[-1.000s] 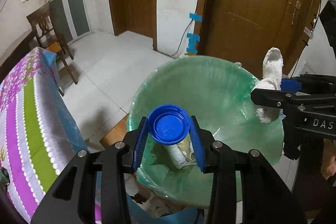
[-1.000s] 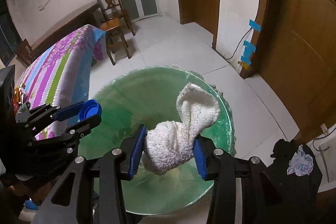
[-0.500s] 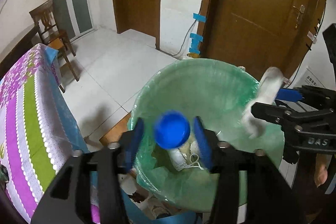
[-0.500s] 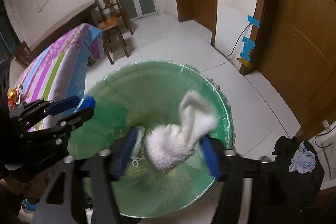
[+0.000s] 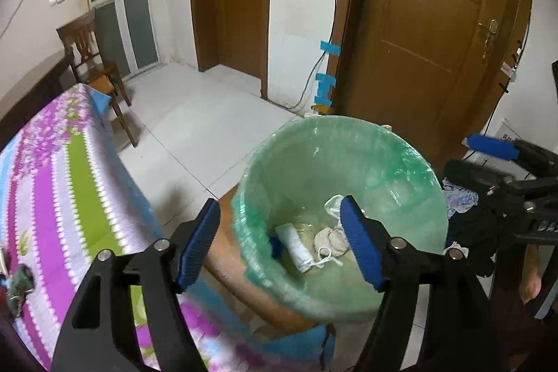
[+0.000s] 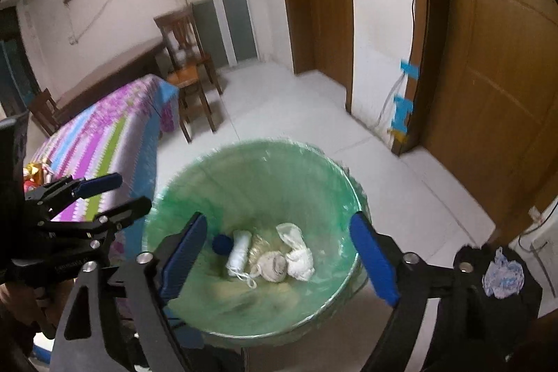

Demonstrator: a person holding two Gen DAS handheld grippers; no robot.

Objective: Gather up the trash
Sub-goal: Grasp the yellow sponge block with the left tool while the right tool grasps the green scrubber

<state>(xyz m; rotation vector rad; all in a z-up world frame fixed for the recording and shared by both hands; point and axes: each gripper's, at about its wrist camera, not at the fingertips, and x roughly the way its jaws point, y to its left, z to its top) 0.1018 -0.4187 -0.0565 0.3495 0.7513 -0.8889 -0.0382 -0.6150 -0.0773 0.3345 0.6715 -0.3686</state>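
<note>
Trash down in the bin: white cloth (image 6: 299, 256), rolled white bundle (image 6: 238, 253), blue cap (image 6: 222, 244), all resting on the bottom of the green-lined bin (image 6: 254, 169), close together. Left gripper (image 5: 280, 241) above the near rim, jaws spread wide, holding nothing. Right gripper (image 6: 279, 253) over the bin mouth, likewise wide apart and empty. Looks like the drop step done for this load. Striped tablecloth (image 5: 62, 197) just beside the bin. Next, probably: swing both grippers clear, find more litter, line up jaws around it.
</note>
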